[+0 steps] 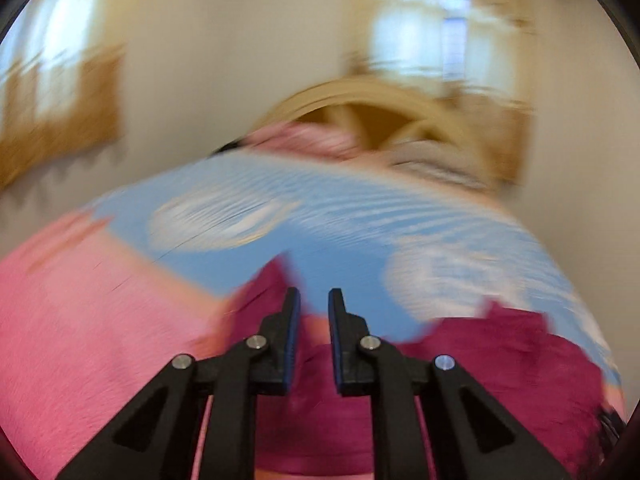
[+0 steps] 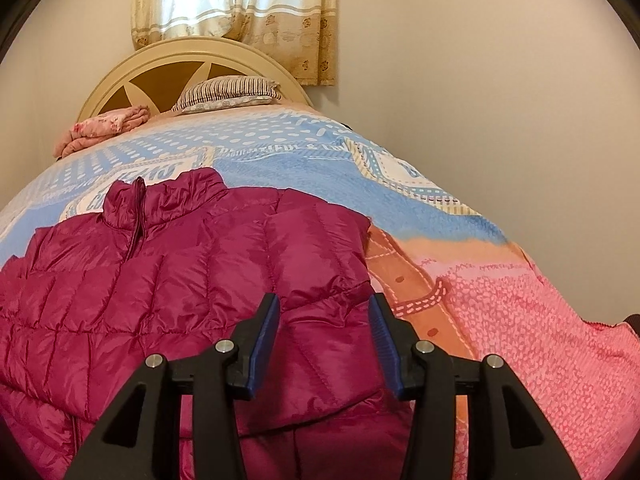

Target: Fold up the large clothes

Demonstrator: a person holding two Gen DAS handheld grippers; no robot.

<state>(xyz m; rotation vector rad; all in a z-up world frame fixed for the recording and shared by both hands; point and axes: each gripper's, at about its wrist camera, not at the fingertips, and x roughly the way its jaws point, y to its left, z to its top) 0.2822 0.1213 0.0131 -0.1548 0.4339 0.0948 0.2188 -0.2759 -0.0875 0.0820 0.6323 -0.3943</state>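
Note:
A magenta quilted puffer jacket [image 2: 180, 264] lies spread on the bed, collar toward the headboard, with its right sleeve folded over the front. My right gripper [image 2: 324, 308] is open just above the jacket's right side, holding nothing. In the blurred left wrist view the jacket [image 1: 460, 364] lies under and to the right of my left gripper [image 1: 314, 300]. Its jaws stand a narrow gap apart with nothing between them.
The bed has a blue and pink patterned cover [image 2: 500, 288]. A striped pillow [image 2: 228, 92] and a folded pink cloth [image 2: 104, 124] lie by the cream headboard [image 2: 120, 76]. A curtained window [image 2: 236, 12] is behind; a plain wall stands to the right.

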